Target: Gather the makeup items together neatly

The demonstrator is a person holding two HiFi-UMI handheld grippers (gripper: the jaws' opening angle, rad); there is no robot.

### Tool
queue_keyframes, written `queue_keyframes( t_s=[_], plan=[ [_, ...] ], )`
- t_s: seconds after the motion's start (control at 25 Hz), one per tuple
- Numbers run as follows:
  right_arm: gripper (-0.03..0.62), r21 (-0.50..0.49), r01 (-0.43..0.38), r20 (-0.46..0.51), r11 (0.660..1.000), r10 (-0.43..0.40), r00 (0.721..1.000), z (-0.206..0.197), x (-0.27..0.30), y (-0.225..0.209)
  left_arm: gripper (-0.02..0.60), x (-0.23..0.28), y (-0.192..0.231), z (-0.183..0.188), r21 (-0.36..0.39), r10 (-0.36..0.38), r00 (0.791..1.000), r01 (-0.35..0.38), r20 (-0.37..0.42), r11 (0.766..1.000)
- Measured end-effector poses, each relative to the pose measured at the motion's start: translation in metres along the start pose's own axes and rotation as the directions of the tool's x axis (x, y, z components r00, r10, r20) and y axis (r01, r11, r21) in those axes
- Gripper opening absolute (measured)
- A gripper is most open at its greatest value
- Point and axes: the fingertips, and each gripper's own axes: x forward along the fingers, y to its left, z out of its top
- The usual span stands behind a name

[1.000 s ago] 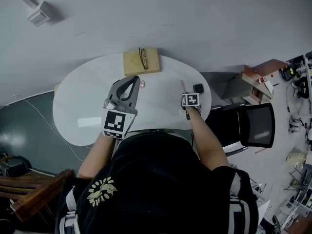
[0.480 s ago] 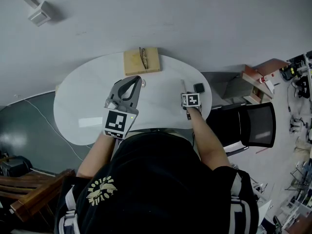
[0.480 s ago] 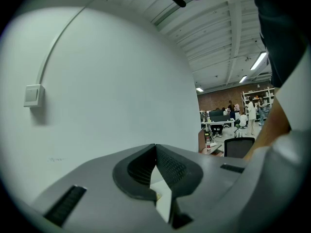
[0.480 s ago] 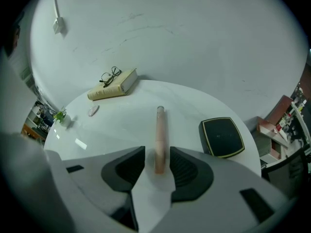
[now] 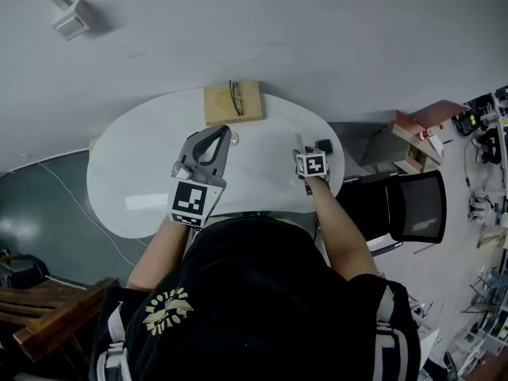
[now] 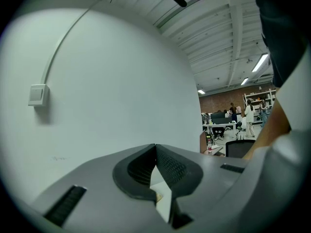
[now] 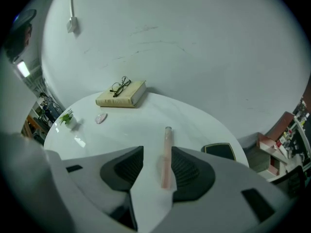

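Right gripper (image 7: 157, 149) is tilted down over the table (image 5: 135, 165) near its right edge. Its jaws have just been opening and they stand a fair way apart. The pink tube (image 7: 166, 157) lies flat on the table between them, closer to the right-hand pad, and we don't see either pad pressing on it, so we read that gripper as holding nothing. The tube points away from us toward the far edge.

Left gripper (image 6: 155, 147) sits over the middle of the table, aimed almost level at the wall. Its tips meet, and we see nothing caught between them.

Other makeup bits: a black compact (image 7: 218, 151) lies by the right edge, just beside the right gripper. Its lid is down, so we can't tell what's inside. A small pink item (image 5: 235, 139) lies on the table just past the left gripper's tips, between them and the book. It's too small for us to say what it is exactly. It's well apart from the tube and compact.

The only real container we spot is a little white pot (image 7: 69, 123) by the left edge, with a green plant (image 7: 67, 115) in it.

At the far edge there's a tan book (image 7: 121, 97) lying flat, with a pair of glasses (image 7: 119, 87) resting on top of its cover.
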Motion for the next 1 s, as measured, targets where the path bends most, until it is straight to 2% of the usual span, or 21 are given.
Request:
queue_keyframes(
  t_s=[0.44,0.76,1.0],
  plan=[
    [0.193,-0.103,-0.107,-0.003,0.989,0.107,0.994,0.037,0.022,0.069,0.022,-0.025,0.027,-0.01,-0.014,0.069,0.998,-0.069,-0.011,0.998],
    [0.198,-0.235,-0.211,-0.045,0.949,0.207,0.977,0.056,0.041,0.136,0.023,-0.053,0.051,-0.02,-0.028,0.153,0.988,-0.153,-0.028,0.988],
    [0.206,-0.294,-0.265,-0.08,0.918,0.252,0.964,0.065,0.053,0.174,0.022,-0.078,0.066,-0.03,-0.042,0.22,0.974,-0.222,-0.046,0.974]
  ],
)
